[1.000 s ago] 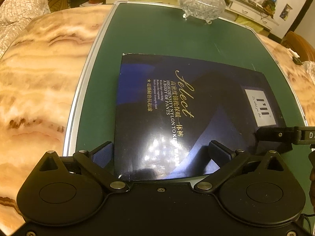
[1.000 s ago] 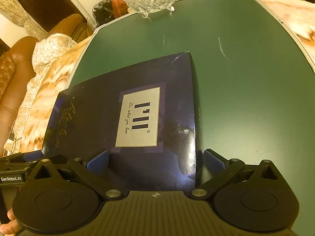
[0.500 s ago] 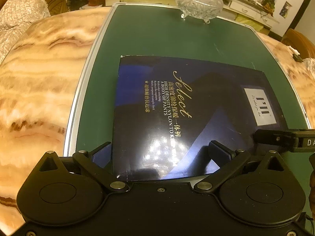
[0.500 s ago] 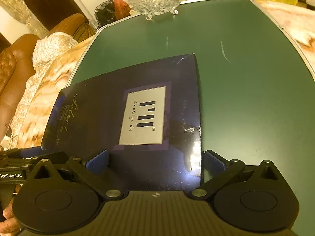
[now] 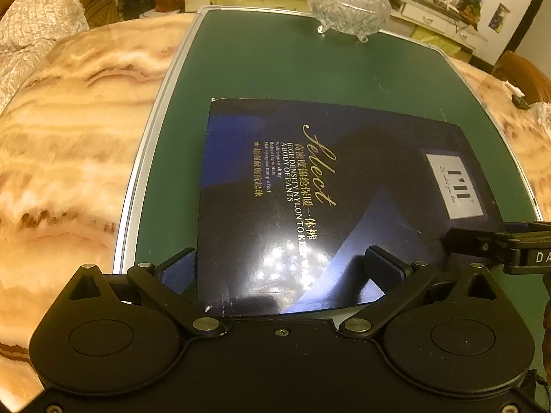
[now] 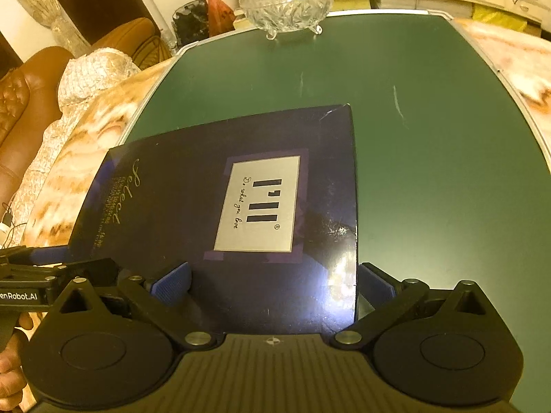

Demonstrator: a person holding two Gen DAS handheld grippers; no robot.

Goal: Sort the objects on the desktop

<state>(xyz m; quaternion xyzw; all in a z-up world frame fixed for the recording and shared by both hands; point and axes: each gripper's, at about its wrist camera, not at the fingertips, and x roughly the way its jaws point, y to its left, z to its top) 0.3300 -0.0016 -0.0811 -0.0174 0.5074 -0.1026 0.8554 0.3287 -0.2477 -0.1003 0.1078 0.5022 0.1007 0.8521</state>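
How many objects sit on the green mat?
2: the dark blue box near both grippers, and the glass lidded bowl at the mat's far edge. Anything beneath the box is hidden.

A marble table (image 5: 69, 144) carries a green board (image 5: 275, 69), bearing a dark box (image 5: 327, 189) and glass bowl (image 5: 347, 3).

Two hand-held grippers side by side: the left hand-held gripper (image 5: 282, 272) has its blue-padded fingers (image 5: 384, 268) spread wide, and the right hand-held gripper (image 6: 273, 284) is likewise spread, its fingers (image 6: 172, 284) well apart, both pointing forward and level.
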